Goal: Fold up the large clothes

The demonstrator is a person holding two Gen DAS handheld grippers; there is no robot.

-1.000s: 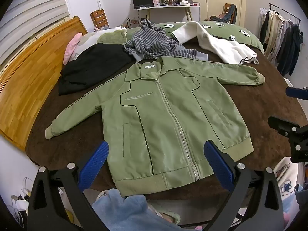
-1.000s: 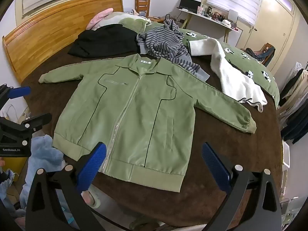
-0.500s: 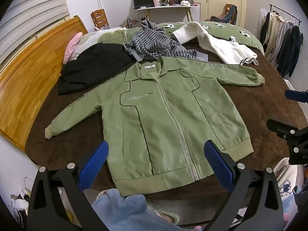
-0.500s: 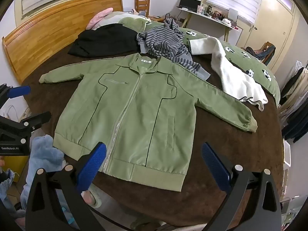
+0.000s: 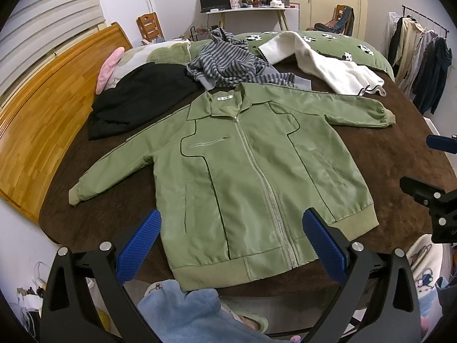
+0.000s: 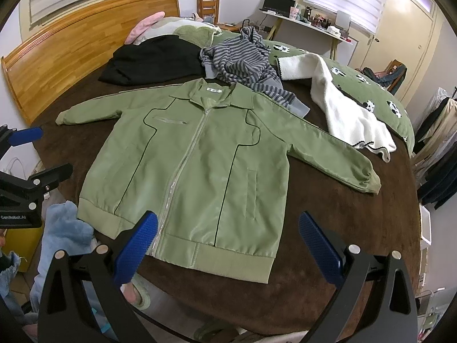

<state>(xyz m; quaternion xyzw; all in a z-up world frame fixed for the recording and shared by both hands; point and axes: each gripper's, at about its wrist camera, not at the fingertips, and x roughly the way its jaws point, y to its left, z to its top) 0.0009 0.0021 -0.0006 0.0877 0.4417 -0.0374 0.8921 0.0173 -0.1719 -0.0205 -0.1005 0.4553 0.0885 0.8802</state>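
A green zip-up jacket (image 5: 245, 168) (image 6: 197, 160) lies flat and face up on the brown bedcover (image 5: 400, 154), both sleeves spread out to the sides, hem toward me. My left gripper (image 5: 231, 240) hovers open above the hem, nothing between its blue pads. My right gripper (image 6: 227, 240) is likewise open over the hem's right part, holding nothing. Each gripper shows at the edge of the other's view.
Beyond the collar lie a black garment (image 5: 140, 100), a grey striped top (image 5: 228, 63) and a white fleece (image 5: 328, 65). A wooden headboard (image 5: 42, 108) runs along the left. Clothes hang on a rack (image 5: 422, 57) at the right. A person's light blue trousers (image 5: 185, 314) show below.
Both grippers have drifted slightly; the jacket sits a little differently in each view. Nothing was taken hold of or released.
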